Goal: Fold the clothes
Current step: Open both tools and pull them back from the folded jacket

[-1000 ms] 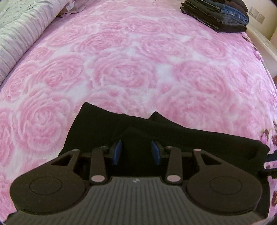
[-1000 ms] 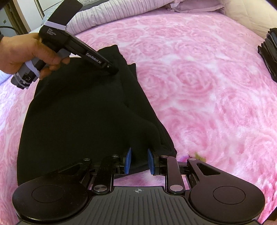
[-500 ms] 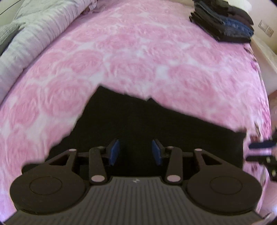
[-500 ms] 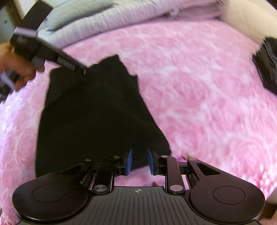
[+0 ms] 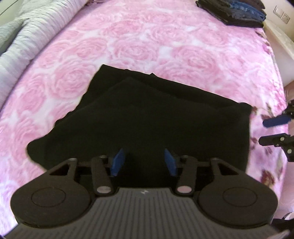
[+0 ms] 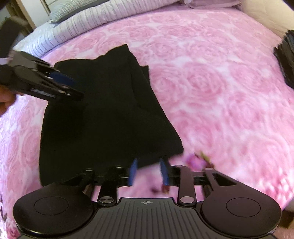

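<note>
A black garment (image 5: 150,117) lies folded in layers on the pink rose bedspread; it also shows in the right wrist view (image 6: 102,114). My left gripper (image 5: 144,160) is open and empty, hovering above the garment's near edge. My right gripper (image 6: 148,171) is open and empty, just off the garment's near corner. The left gripper shows in the right wrist view (image 6: 66,86) over the garment's left side. The right gripper's fingers (image 5: 275,121) show at the right edge of the left wrist view, beside the garment.
A stack of folded dark and blue clothes (image 5: 233,9) sits at the bed's far corner and shows in the right wrist view (image 6: 286,58). A striped grey-white duvet (image 5: 23,42) runs along the bed's far side. The bed edge (image 5: 279,42) is on the right.
Both grippers have let go of the garment and pulled back and up. The right gripper has opened wider. The garment now lies flat, folded over.
</note>
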### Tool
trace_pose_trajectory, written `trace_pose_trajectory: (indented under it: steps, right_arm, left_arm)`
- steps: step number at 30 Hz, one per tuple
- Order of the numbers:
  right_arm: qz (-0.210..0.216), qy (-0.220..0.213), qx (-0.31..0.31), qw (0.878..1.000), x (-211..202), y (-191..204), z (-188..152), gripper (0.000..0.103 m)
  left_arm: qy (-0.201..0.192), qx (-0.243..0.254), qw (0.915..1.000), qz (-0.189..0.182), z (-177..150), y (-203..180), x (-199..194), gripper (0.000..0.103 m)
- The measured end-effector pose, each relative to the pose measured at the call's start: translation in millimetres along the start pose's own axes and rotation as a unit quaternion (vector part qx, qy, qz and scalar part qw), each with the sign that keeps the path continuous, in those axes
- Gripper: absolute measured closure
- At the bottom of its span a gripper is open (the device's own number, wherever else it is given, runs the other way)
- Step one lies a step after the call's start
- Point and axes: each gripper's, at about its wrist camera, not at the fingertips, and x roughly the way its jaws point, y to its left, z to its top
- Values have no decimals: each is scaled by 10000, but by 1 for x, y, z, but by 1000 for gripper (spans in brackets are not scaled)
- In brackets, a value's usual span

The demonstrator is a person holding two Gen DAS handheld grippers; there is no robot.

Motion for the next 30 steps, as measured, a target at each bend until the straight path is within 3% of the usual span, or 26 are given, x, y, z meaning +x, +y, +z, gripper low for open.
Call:
trace_pose_trajectory:
  steps: [2,5,8,12,21,30]
  right_arm:
    - [-118,63,129,9998,-14,4,-8,46]
    - [-264,109,368,9989,-35,12,-19,37]
    - [-395,134,594,9974,-61,30,-27,35]
    - [-477,-7,803,9956,-98,65,-31,34]
    - [-670,-429,656,9947,-164,161,-45,32]
    - [-940,-488,1051,9888,-196,170,-72,31]
  left_arm:
    - [-44,-86,10000,20,-12,-2,-21,42]
    - [-95,-163,9998,-12,-35,-9,-49,32]
    - [-156,-146,9997,-109,-59,-17,-77,27]
    - [-217,-298,9976,-578,-85,-18,-121,20]
    - [-796,-391,9948,-490,-147,5,-208,17]
    - [-960,-687,9922,-396,-182,15,-237,17]
